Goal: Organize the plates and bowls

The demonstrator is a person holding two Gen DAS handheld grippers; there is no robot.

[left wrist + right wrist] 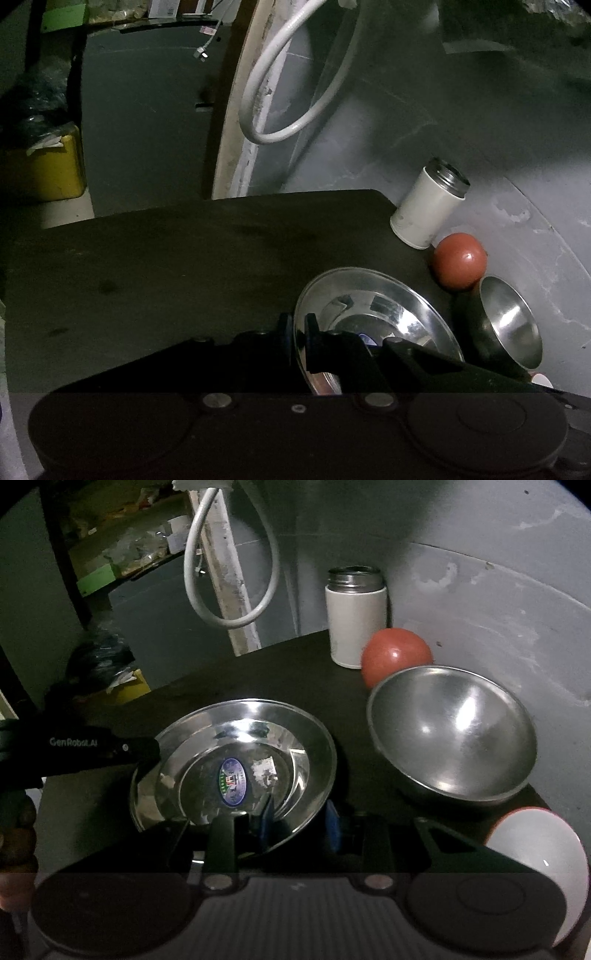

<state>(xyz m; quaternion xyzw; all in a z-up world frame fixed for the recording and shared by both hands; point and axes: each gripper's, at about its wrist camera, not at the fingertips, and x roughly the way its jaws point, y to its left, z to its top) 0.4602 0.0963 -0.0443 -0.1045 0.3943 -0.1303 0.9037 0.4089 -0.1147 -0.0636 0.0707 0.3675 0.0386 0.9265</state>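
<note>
Steel plate (236,768), shallow and mirror-bright, sits at the centre of the right wrist view on a dark table (288,664), tilted with its near rim raised; an oval blue sticker (232,782) marks its middle. In the left wrist view the same plate (376,317) lies at lower centre, seen edge-on from its left side.

Left gripper (297,332): jaws clenched on the plate's left rim, one pad on each face of the metal. In the right wrist view it enters from the left edge (146,751), its black body lettered in white, meeting the plate's rim there.

Right gripper (299,821): blue-padded fingers (332,825) straddle the plate's near rim at lower centre. The jaws stand partly closed; whether the pads press on the metal cannot be told.

Steel bowl (450,734), deep and empty, stands right of the plate, apart from it; in the left wrist view it (506,325) shows at lower right.

Red ball (395,653), glossy, sits just behind the bowl; left wrist view (460,260).

White canister (356,616) with a bare metal neck stands upright behind the ball, near the grey wall (480,590); left wrist view (428,206).

White bowl (543,860), red-edged, lower right of the right wrist view, partly cut off.

White hose (229,572) hangs in a loop at upper centre.

Yellow box (48,166) at left edge, beyond the table.
</note>
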